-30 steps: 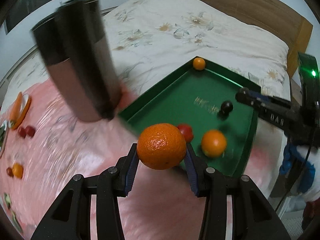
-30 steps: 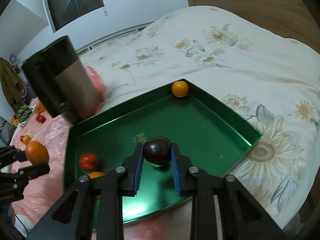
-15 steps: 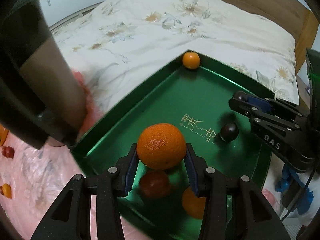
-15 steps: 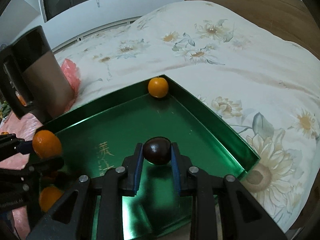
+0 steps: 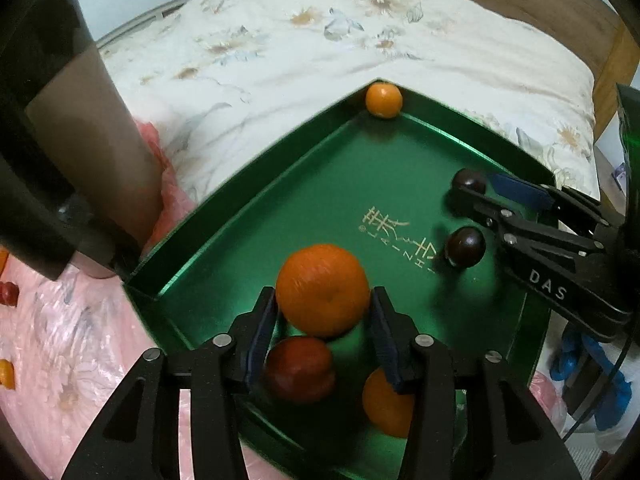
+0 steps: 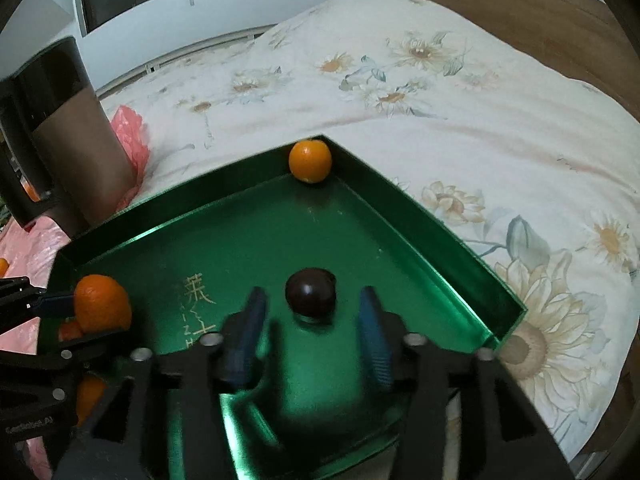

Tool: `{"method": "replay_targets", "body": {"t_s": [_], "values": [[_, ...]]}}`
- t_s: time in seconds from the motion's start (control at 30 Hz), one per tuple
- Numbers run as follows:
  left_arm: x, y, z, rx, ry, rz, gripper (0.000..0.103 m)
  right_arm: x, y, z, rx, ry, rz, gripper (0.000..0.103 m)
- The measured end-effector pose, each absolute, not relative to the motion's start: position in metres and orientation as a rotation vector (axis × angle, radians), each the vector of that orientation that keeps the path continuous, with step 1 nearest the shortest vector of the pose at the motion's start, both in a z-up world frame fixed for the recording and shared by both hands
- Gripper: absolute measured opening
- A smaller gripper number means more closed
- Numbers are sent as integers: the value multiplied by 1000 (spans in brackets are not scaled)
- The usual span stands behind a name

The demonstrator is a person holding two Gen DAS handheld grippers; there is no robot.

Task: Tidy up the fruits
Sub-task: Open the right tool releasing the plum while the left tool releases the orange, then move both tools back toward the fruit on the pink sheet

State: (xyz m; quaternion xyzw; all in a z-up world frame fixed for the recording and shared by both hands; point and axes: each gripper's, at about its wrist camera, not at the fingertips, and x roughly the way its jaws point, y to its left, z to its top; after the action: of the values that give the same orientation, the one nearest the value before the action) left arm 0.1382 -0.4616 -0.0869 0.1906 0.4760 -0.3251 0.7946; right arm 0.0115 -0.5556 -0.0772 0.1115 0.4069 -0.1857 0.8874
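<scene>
Green tray [image 5: 248,216] sits on a bed with a floral quilt [image 5: 320,40], one corner pointing away from both cameras. Right gripper [image 6: 312,332] hangs over the tray floor with its blue pads wide apart; its jaws have just been opening, and the dark round fruit [image 6: 310,297] lies between the fingers, resting on the tray, with a clear gap to the pad on each side, so it is released, not grasped. In the left wrist view the same gripper [image 5: 474,196] reaches in from the right edge, the dark fruit [image 5: 465,247] just below its fingers. Left gripper [image 5: 324,320] is over the near part of the tray with a large orange [image 5: 323,290] between its pads; the jaws have just been opening a little, the fruit is motion-blurred, and I cannot tell whether the pads still press on it. Beneath and nearer the camera lie a red fruit [image 5: 300,368] and a second orange [image 5: 386,404], partly hidden by the fingers. A small orange [image 6: 310,160] sits tight in the far corner of the tray. A dark cylindrical container [image 6: 64,132] stands beside the tray's left wall on pink plastic sheeting [image 5: 60,340], where a few small fruits [image 5: 8,294] lie at the frame edge.
</scene>
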Motion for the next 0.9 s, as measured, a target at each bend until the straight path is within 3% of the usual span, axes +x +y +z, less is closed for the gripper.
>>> {"method": "replay_targets", "body": {"t_s": [0.07, 0.23, 0.33, 0.9], "values": [[137, -457, -79, 394, 1008, -701, 49, 8, -555, -73, 230, 836, -398, 62], [125, -441, -58, 384, 963, -705, 50, -4, -550, -60, 253, 804, -409, 67], [115, -426, -47, 384, 925, -706, 50, -15, -542, -51, 264, 779, -413, 78], [48, -304, 7, 315, 826, -622, 62, -75, -436, -9, 259, 714, -312, 90]]}}
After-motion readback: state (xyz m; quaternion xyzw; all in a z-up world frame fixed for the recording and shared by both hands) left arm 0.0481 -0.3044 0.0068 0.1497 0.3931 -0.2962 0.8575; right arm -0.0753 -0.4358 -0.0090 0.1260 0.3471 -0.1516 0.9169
